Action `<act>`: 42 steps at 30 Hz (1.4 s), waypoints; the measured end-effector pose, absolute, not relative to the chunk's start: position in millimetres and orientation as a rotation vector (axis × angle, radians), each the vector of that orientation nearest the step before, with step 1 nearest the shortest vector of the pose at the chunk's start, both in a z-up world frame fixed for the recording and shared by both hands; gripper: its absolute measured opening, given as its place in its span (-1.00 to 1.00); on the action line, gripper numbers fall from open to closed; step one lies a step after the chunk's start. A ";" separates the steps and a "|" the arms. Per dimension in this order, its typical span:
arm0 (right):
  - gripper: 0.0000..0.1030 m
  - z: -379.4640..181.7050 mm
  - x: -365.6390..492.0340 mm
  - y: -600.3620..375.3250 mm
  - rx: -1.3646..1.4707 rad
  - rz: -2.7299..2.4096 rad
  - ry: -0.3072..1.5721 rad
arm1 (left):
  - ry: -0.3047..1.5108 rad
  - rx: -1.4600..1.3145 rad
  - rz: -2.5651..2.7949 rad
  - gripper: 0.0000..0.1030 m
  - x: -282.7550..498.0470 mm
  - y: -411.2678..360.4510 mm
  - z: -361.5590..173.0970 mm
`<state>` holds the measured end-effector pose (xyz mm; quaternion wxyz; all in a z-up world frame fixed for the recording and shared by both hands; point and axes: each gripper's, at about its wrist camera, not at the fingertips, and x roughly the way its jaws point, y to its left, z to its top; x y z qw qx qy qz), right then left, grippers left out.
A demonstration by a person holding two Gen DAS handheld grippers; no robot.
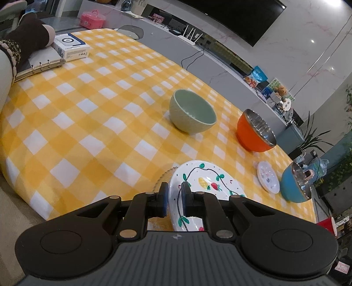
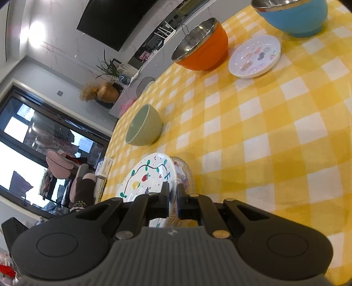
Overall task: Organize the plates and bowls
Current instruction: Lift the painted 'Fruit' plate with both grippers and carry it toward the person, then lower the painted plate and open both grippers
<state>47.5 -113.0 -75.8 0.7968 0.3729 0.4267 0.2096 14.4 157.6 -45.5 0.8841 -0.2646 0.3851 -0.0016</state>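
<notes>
A white plate painted with a vine, corn and strawberry (image 1: 206,182) (image 2: 145,176) is tilted over the yellow checked tablecloth (image 1: 88,123), gripped from both sides. My left gripper (image 1: 175,198) is shut on its near rim. My right gripper (image 2: 173,192) is shut on the rim too. A clear glass plate with a scalloped edge (image 1: 164,175) (image 2: 183,170) lies right against it, partly hidden by the fingers. Farther off stand a green bowl (image 1: 193,114) (image 2: 144,126), an orange steel-lined bowl (image 1: 255,132) (image 2: 202,44), a blue bowl (image 1: 294,184) (image 2: 294,17) and a small white sticker plate (image 1: 268,179) (image 2: 255,57).
A ring binder (image 1: 39,63) and a white box (image 1: 71,47) lie at the table's far left corner, with a person's dark sleeve (image 1: 24,41) resting there. The table's edge runs just behind the orange and blue bowls. A low cabinet with a router (image 1: 191,35) lies beyond.
</notes>
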 end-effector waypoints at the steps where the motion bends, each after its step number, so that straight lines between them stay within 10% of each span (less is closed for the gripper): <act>1: -0.92 -76.6 48.1 -111.4 0.792 0.451 0.918 | 0.802 -0.544 -0.001 -0.75 14.4 157.5 -46.7; 42: -0.92 -63.8 35.8 -49.4 0.169 0.347 0.761 | 0.792 -0.162 0.065 -0.80 17.3 118.1 -61.3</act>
